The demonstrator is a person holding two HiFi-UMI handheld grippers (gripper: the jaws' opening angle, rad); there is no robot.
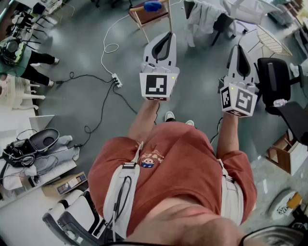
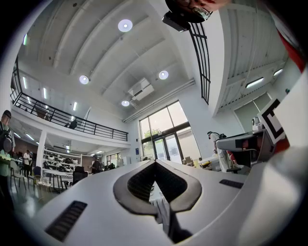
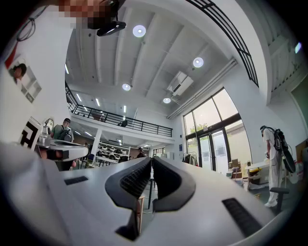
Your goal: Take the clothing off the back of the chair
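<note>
Your left gripper (image 1: 168, 34) and right gripper (image 1: 239, 47), two in all, are both fully closed with jaw tips touching and nothing held or touched, raised side by side in front of you over the floor (image 1: 86, 53). One pale piece of clothing (image 1: 201, 19) hangs over the back of a dark chair (image 1: 224, 21) on the floor ahead, well apart from both grippers, roughly between their tips. Left of it stands one wooden chair (image 1: 144, 18) carrying one blue item (image 1: 152, 6).
</note>
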